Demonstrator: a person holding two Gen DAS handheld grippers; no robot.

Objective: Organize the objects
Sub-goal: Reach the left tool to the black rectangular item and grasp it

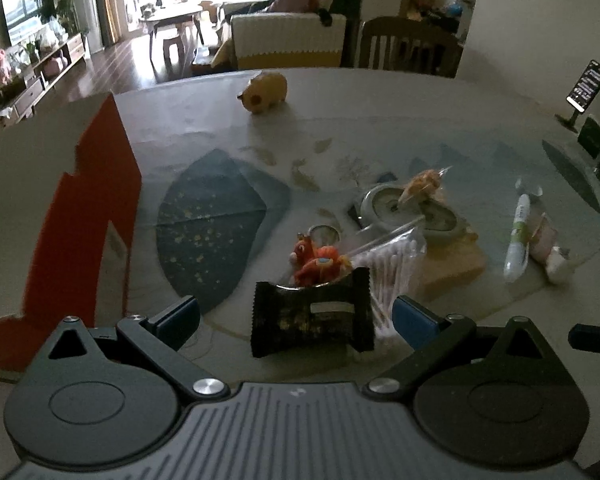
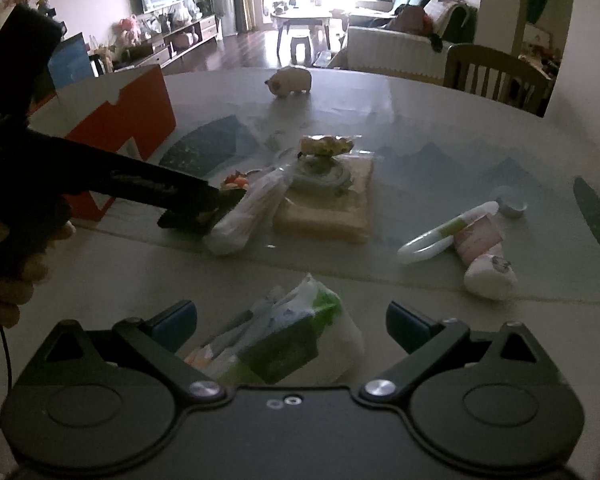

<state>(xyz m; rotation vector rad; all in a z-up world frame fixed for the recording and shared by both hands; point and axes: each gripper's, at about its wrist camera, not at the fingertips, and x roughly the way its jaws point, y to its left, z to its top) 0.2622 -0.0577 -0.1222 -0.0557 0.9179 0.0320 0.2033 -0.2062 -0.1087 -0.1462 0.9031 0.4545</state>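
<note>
The left gripper (image 1: pixel 296 318) is wide open, its two blue-padded fingers (image 1: pixel 178 318) standing apart on either side of a black crinkle-edged foil sachet (image 1: pixel 310 320). The sachet lies on the round table with the grey-and-blue patterned cloth (image 1: pixel 220 160), between the fingers, and neither pad touches it. Just beyond the sachet sit a small orange plush toy (image 1: pixel 314 260) and, to its right, a clear bag of white cotton swabs (image 1: pixel 384 268). Farther right lie a white tube with a green band (image 1: pixel 518 236) and a pink-and-white tube (image 1: pixel 550 246), side by side. A red-and-white cardboard box (image 1: pixel 60 216) stands at the left edge of the table. A tan pig figurine (image 1: pixel 264 92) stands at the far side.

The right gripper (image 2: pixel 292 326) is likewise wide open and grips nothing. A clear plastic packet with green and white print (image 2: pixel 284 340) lies on the table between its fingers; contact with the pads cannot be determined. In the right wrist view the left gripper's dark body enters from the left, held by a hand (image 2: pixel 16 280), and its tip reaches the swab bag.
</note>
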